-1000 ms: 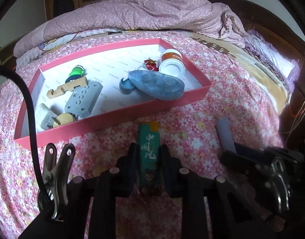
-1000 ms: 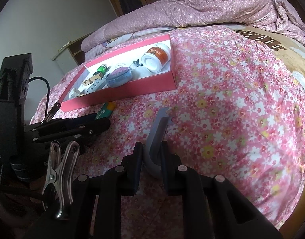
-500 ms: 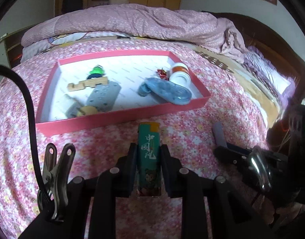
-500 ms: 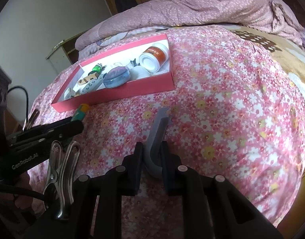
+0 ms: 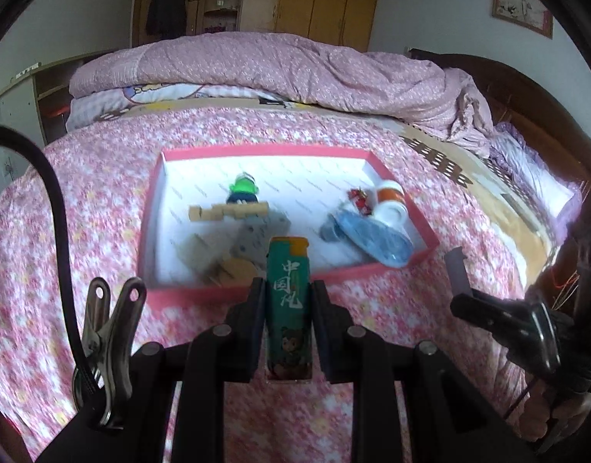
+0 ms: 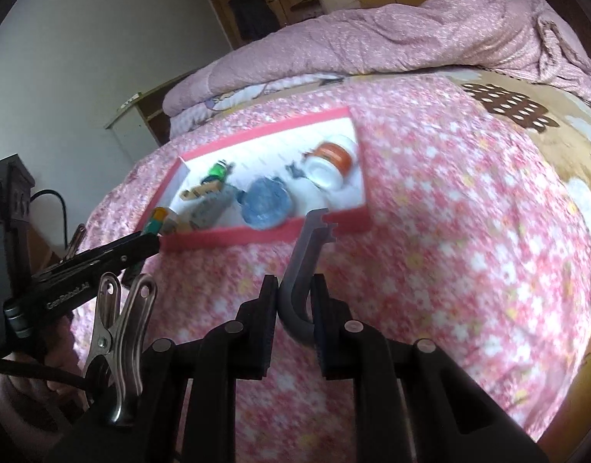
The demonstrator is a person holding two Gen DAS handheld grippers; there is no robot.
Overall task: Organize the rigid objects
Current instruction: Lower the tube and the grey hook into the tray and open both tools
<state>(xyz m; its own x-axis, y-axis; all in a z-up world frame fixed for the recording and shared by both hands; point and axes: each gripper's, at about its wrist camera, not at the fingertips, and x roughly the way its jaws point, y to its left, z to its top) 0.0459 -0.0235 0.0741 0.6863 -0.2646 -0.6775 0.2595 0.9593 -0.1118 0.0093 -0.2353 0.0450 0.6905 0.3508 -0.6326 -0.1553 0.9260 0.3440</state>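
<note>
My left gripper [image 5: 289, 301] is shut on a green lighter [image 5: 288, 301] with an orange top, held above the near wall of the pink tray [image 5: 257, 293]. My right gripper [image 6: 294, 297] is shut on a grey hook-shaped plastic piece [image 6: 301, 266] whose notched tip reaches the tray's near wall [image 6: 233, 237]. The tray holds a white bottle with orange band [image 5: 390, 204], a blue pouch [image 5: 376, 237], a wooden block [image 5: 228, 212], a green toy [image 5: 243, 187] and a grey perforated piece [image 5: 257, 235]. The right gripper [image 5: 500, 320] shows at the right of the left wrist view.
The tray lies on a pink floral bedspread [image 5: 83, 231]. A rolled pink quilt [image 5: 276, 69] lies behind it, with a dark wooden headboard [image 5: 527, 96] to the right. Wardrobes [image 5: 314, 0] stand beyond. The left gripper [image 6: 102, 258] crosses the left of the right wrist view.
Both grippers have risen and moved toward the tray with their objects. The lighter now overlaps the tray's near wall, and the grey piece's tip has reached the tray.
</note>
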